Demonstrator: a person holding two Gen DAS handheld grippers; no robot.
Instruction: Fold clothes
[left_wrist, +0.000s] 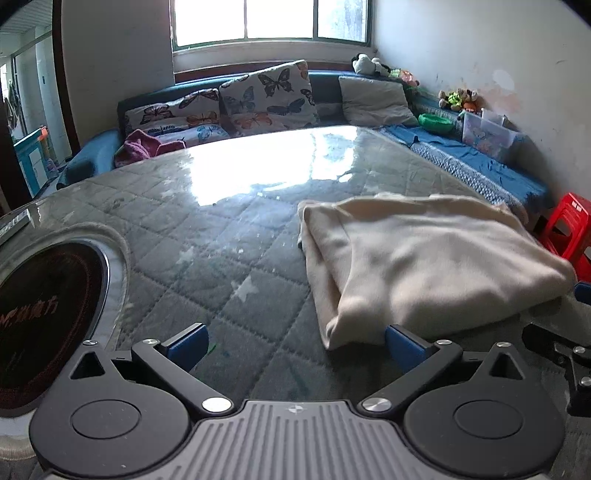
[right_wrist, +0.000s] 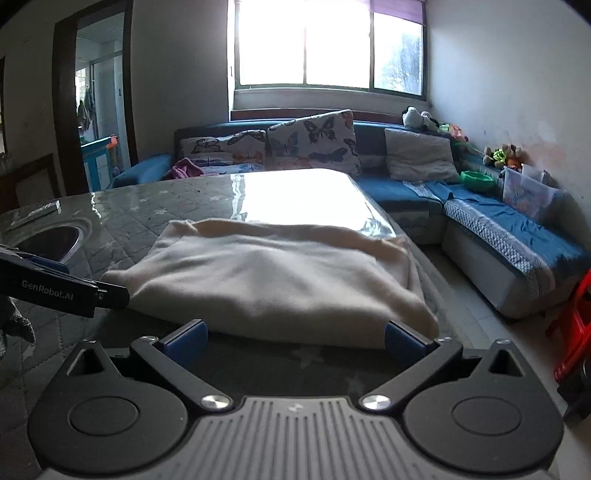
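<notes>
Nearest in the left wrist view, the left gripper (left_wrist: 295, 345) hangs low over the table (left_wrist: 229, 229) with its blue-padded fingers (left_wrist: 186, 345) spread wide and nothing between them; its right pad sits just beside the near corner of the folded cream garment (left_wrist: 424, 258). In the right wrist view the right gripper (right_wrist: 295, 341) is likewise released, fingers wide apart and empty, facing the near edge of the same garment (right_wrist: 273, 280), which lies just beyond its pads. The left gripper's black body (right_wrist: 66, 291) reaches in from the left edge of that view, close to the garment's near left corner. The garment rests flat in a thick folded bundle on the near right part of the table, with a looser layer showing along its far right edge. The table is covered with grey quilted cloth under a glossy clear sheet that mirrors the window's glare. At the table's left side sits a round dark cooktop (left_wrist: 44, 317) sunk into the surface. To the right, beside the table, stands a red plastic stool (left_wrist: 569, 229). Farther off, a blue corner sofa (right_wrist: 491, 221) carries butterfly-print cushions (left_wrist: 266, 96), a grey pillow (left_wrist: 373, 99), a purple cloth (left_wrist: 144, 146), a green bowl (left_wrist: 436, 123) and soft toys (left_wrist: 458, 99). A bright window (right_wrist: 328, 44) fills the far wall.
</notes>
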